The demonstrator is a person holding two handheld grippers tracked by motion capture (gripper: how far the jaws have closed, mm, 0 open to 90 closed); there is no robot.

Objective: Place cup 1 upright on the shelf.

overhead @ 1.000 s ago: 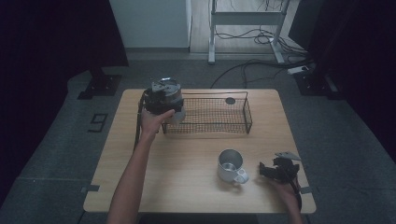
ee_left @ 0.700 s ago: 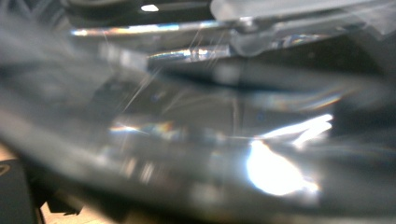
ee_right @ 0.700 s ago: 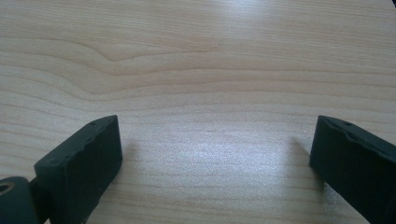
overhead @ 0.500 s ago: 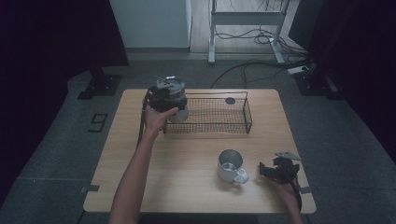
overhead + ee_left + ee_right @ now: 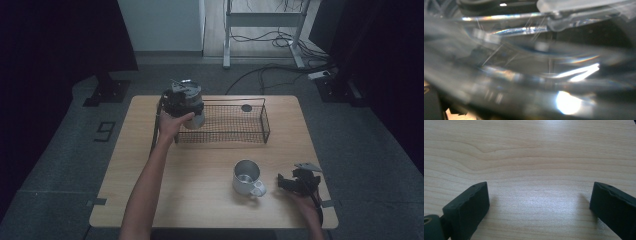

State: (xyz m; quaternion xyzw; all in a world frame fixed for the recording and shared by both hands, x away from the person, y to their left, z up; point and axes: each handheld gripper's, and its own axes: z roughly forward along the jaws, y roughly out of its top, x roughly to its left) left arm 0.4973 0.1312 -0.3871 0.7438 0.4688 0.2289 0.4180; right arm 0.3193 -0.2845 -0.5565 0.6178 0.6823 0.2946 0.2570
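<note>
My left gripper (image 5: pixel 179 98) is raised over the left end of the black wire basket (image 5: pixel 235 131), shut on a shiny see-through cup (image 5: pixel 193 111). Up close in the left gripper view, the cup (image 5: pixel 529 75) is a blurred, glinting curved wall that hides the jaws. A metal mug (image 5: pixel 246 177) with its handle to the lower right stands on the wooden table (image 5: pixel 200 170). To the right of the mug, my right gripper (image 5: pixel 294 182) rests low at the table's front right. In the right gripper view it (image 5: pixel 539 200) is open wide over bare wood, with nothing between the jaws.
A small dark round thing (image 5: pixel 246 107) lies in the basket's far side. The basket takes up the back middle of the table. Cables and a metal stand (image 5: pixel 260 20) are on the floor beyond the table.
The left hand has carried the cup slightly to the right, over the basket's left end. The right gripper and the mug have stayed put.
</note>
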